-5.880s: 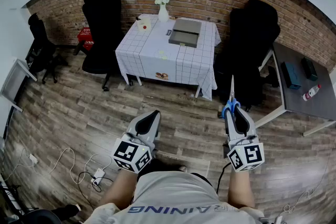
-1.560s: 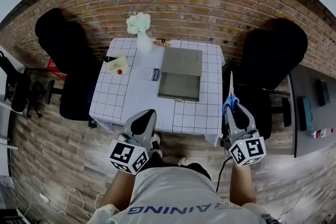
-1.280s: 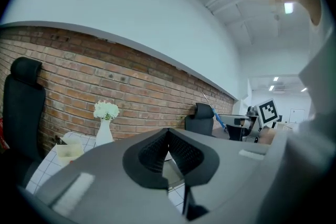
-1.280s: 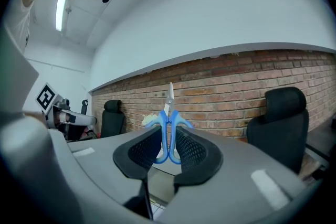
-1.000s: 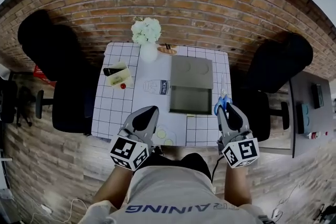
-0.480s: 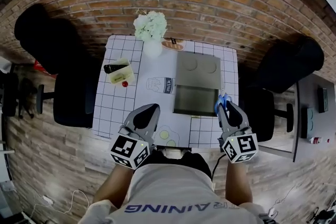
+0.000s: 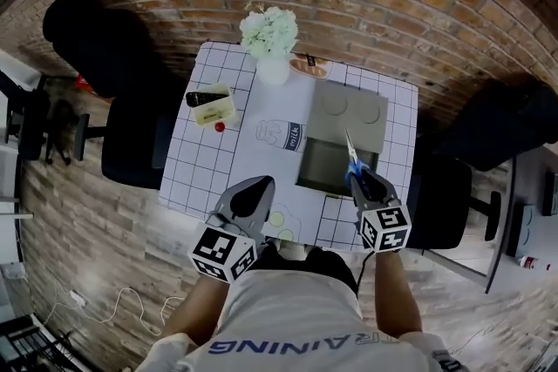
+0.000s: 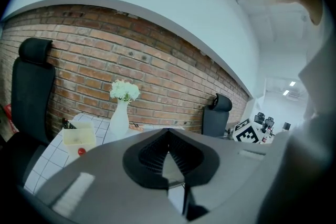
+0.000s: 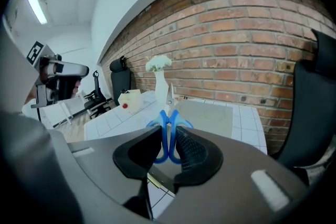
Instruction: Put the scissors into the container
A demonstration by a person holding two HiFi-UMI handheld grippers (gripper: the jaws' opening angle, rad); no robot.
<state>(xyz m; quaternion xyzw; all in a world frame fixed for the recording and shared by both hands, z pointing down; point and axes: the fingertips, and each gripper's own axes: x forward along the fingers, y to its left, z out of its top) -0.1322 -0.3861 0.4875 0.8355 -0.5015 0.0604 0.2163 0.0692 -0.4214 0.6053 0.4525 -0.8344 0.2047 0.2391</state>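
The scissors (image 7: 350, 158) have blue handles and thin steel blades. My right gripper (image 7: 357, 179) is shut on the handles, with the blades pointing away over the open grey container (image 7: 324, 179) on the table. In the right gripper view the blue scissors (image 9: 168, 122) stand upright between the pads of the right gripper (image 9: 168, 139), and the grey container (image 9: 210, 113) lies beyond. The container's lid (image 7: 351, 114) lies flat behind the box. My left gripper (image 7: 255, 188) hovers at the table's near edge, shut and holding nothing; the left gripper (image 8: 168, 132) has its tips together.
The table (image 7: 253, 161) has a white checked cloth. On it stand a white vase of flowers (image 7: 272, 48) and a small cream tray (image 7: 214, 107) with a red ball beside it. Black chairs (image 7: 131, 144) flank the table, and a brick wall runs behind it.
The person has come up to the table. My right gripper has carried the scissors left, from the table's right edge to above the open container. The left gripper stays at the near edge.
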